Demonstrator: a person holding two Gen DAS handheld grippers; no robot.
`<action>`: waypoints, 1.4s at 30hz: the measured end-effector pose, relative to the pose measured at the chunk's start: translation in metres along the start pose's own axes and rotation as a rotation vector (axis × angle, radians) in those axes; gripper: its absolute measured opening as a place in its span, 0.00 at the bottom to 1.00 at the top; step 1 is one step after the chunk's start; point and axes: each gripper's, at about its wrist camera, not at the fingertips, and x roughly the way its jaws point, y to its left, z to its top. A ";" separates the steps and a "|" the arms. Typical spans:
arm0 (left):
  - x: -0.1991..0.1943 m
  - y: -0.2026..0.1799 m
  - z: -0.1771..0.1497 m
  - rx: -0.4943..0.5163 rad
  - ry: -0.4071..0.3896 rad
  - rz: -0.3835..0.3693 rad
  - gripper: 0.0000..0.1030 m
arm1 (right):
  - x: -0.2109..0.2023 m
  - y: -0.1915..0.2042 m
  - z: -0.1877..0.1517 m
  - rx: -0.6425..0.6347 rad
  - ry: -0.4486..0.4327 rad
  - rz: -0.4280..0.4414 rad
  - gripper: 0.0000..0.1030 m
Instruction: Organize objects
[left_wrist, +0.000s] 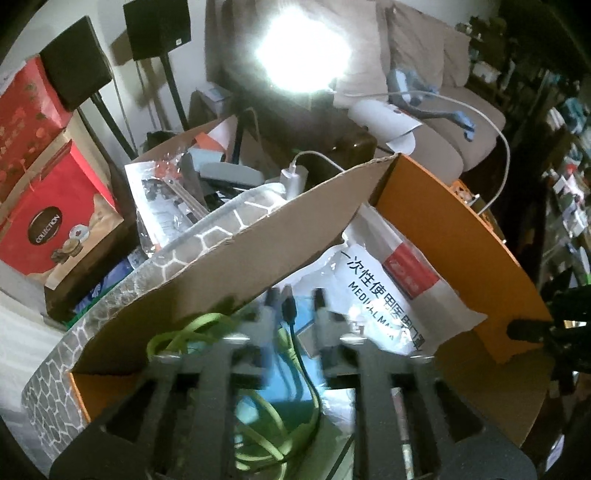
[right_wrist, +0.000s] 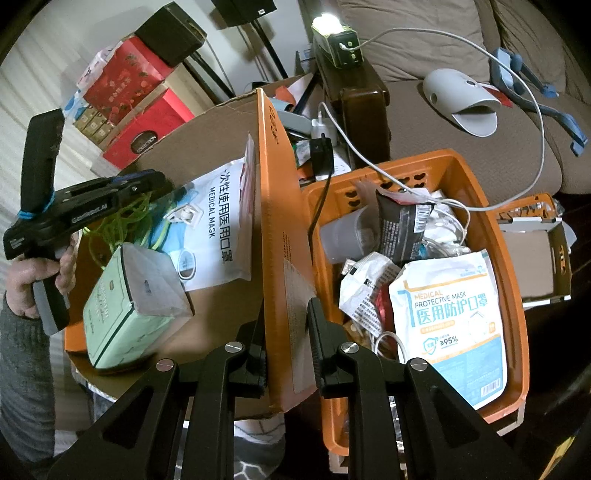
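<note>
At your ten o'clock, the red gift box carries a dark round badge reading "COLLECTION". Inside the cardboard box, the white mask pouch reads "MEDICAL MASK" beside Chinese characters. At your three o'clock, in the orange basket, the blue-and-white mask pack says "MEDICAL PROTECTIVE MASK", "医用防护口罩" and "≥95%".

1. A cardboard box holds a green tissue box, a medical mask pack and green cable.
2. An orange basket beside it holds another mask pack and, apparently, wrappers.
</note>
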 end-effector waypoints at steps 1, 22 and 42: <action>-0.003 0.002 -0.001 -0.008 -0.011 -0.002 0.36 | 0.000 -0.001 0.000 -0.001 0.000 0.000 0.17; -0.084 0.034 -0.039 -0.138 -0.177 -0.006 0.89 | 0.000 -0.001 0.000 0.001 0.000 0.000 0.17; -0.127 0.045 -0.089 -0.191 -0.211 0.025 1.00 | -0.001 -0.002 -0.001 0.006 -0.002 -0.001 0.17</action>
